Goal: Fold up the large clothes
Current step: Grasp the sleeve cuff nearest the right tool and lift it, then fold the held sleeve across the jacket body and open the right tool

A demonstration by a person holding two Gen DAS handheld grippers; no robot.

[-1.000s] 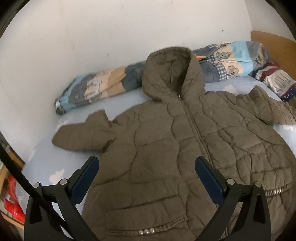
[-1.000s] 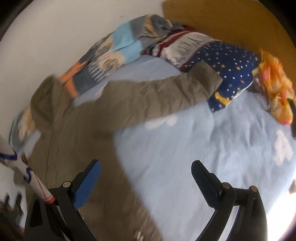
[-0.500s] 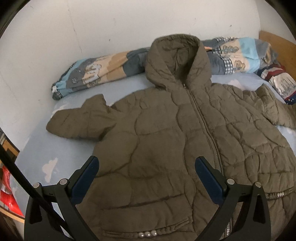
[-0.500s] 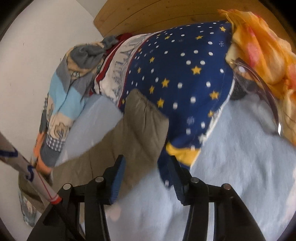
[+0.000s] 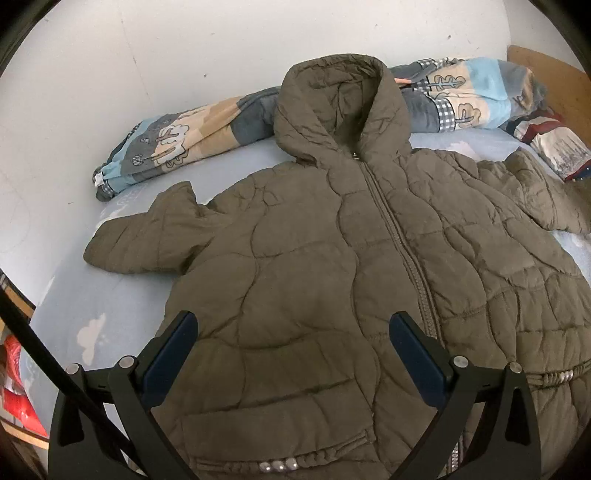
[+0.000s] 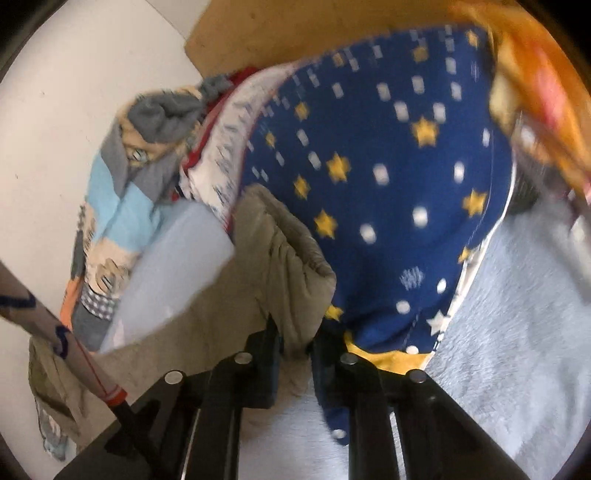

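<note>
A large olive quilted hooded jacket (image 5: 332,258) lies face up, zipped, spread on a pale blue bed (image 5: 92,306). Its left sleeve (image 5: 147,236) sticks out to the left; its right sleeve (image 5: 535,195) runs off to the right. My left gripper (image 5: 293,347) is open and empty, hovering above the jacket's lower front. In the right wrist view my right gripper (image 6: 295,343) is shut on the cuff end of the jacket's right sleeve (image 6: 284,254), next to a star-patterned pillow.
A rolled patchwork blanket (image 5: 177,140) lies along the white wall behind the hood. A navy star pillow (image 6: 388,184) and orange cloth (image 6: 535,92) lie by the wooden headboard (image 6: 295,26). A red item (image 5: 18,398) sits past the bed's left edge.
My right gripper has closed in on the right sleeve's cuff and shut on it. My left gripper has shifted slightly toward the jacket, staying open.
</note>
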